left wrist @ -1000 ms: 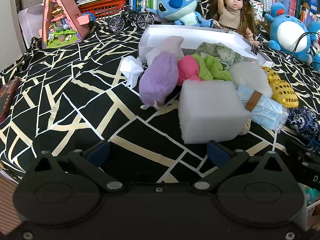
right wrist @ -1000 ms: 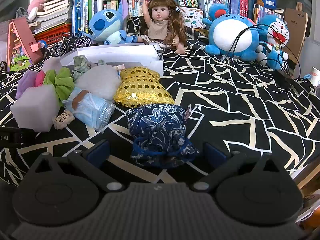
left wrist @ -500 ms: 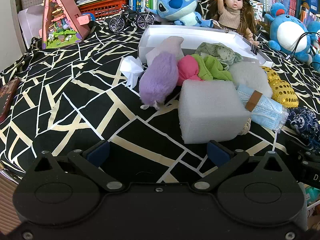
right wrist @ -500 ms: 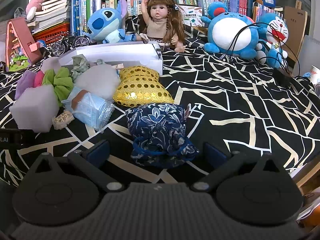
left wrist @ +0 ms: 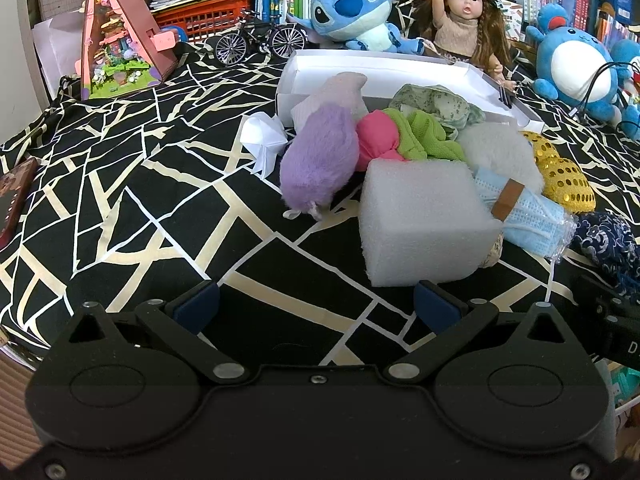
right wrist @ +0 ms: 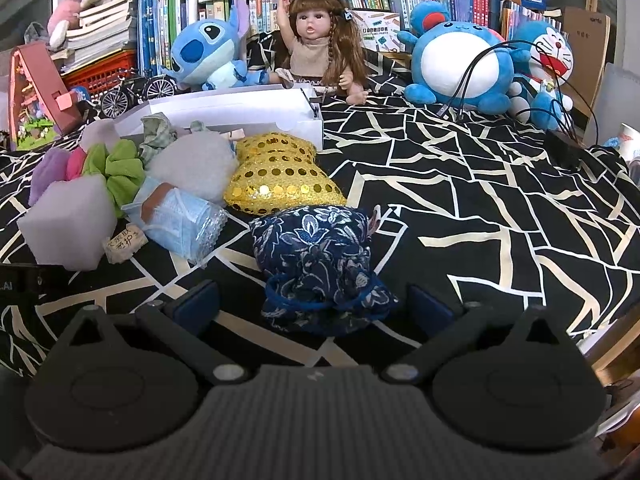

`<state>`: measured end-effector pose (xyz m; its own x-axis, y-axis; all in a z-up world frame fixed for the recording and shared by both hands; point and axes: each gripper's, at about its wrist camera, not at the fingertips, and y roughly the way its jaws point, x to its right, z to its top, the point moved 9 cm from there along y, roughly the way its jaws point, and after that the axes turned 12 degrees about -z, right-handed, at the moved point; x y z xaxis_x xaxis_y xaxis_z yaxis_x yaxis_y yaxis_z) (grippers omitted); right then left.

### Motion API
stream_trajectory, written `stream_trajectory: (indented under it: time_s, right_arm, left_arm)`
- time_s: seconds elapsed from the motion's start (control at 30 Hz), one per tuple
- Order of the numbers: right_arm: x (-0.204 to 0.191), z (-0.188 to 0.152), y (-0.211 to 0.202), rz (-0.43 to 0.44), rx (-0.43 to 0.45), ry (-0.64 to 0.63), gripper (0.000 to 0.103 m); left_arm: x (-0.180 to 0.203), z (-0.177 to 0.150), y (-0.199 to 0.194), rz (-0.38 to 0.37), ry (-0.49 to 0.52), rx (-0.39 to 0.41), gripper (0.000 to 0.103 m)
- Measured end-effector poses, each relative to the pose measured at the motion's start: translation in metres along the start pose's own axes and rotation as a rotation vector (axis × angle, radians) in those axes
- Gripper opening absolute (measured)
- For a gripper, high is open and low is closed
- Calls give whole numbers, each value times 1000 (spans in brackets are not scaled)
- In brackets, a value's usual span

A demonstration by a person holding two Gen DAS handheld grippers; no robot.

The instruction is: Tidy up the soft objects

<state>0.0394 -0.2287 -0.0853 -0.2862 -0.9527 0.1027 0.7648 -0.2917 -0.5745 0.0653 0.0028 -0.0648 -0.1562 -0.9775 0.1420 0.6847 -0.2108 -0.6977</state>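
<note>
A pile of soft things lies in front of a white box [left wrist: 384, 76] [right wrist: 224, 114]: a white foam block [left wrist: 424, 220] [right wrist: 68, 224], a purple plush [left wrist: 320, 160], pink and green cloths [left wrist: 416, 136], a blue mask pack [left wrist: 524, 216] [right wrist: 176, 220], a gold sequin pouch [right wrist: 280, 180] and a navy floral pouch [right wrist: 320, 260]. My left gripper [left wrist: 318, 306] is open and empty, just short of the foam block. My right gripper [right wrist: 312, 304] is open, its jaws either side of the navy pouch's near end.
Stitch plush [left wrist: 352, 8], doll [left wrist: 464, 12], blue round plush [right wrist: 460, 64] and Doraemon [right wrist: 548, 52] sit at the back before bookshelves. A toy house [left wrist: 116, 44] and model bicycle [left wrist: 260, 40] stand at the back left. Cables [right wrist: 520, 80] trail at the right. The black patterned cloth [left wrist: 120, 184] covers the table.
The right gripper has crept slightly forward toward the navy pouch. The left gripper has not visibly moved.
</note>
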Motion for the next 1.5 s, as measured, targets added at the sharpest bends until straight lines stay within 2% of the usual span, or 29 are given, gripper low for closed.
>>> stream_trajectory:
  time_s: [0.33, 0.47, 0.6, 0.8, 0.9, 1.07, 1.27, 1.37, 1.43, 1.5]
  right_arm:
    - [1, -4, -3, 7, 37, 21, 103]
    - [4, 1, -4, 37, 22, 53, 103]
    - [8, 10, -11, 80, 68, 91, 103]
    - [8, 20, -16, 58, 139, 43, 103]
    - [8, 20, -13, 55, 146, 19, 102]
    - [6, 16, -8, 69, 133, 0, 97]
    - [-1, 17, -6, 84, 165, -43, 94]
    - [-4, 16, -2, 96, 154, -46, 89]
    - [-4, 16, 1, 105, 139, -35, 85]
    - [-4, 16, 3, 101, 135, -36, 75]
  left_arm:
    - [-4, -2, -3, -12, 13, 21, 103]
    - [-8, 0, -10, -27, -35, 35, 103]
    - [-9, 8, -22, -76, -81, 87, 102]
    - [8, 22, -38, -162, -64, 164, 102]
    - [19, 24, -35, -196, -48, 167, 102]
    - [33, 20, -19, -205, -41, 133, 102]
    - [46, 21, -9, -203, 11, 129, 101]
    - [50, 20, -4, -197, 24, 122, 91]
    - [50, 18, 0, -198, 23, 108, 68]
    - [49, 17, 4, -208, 17, 93, 65]
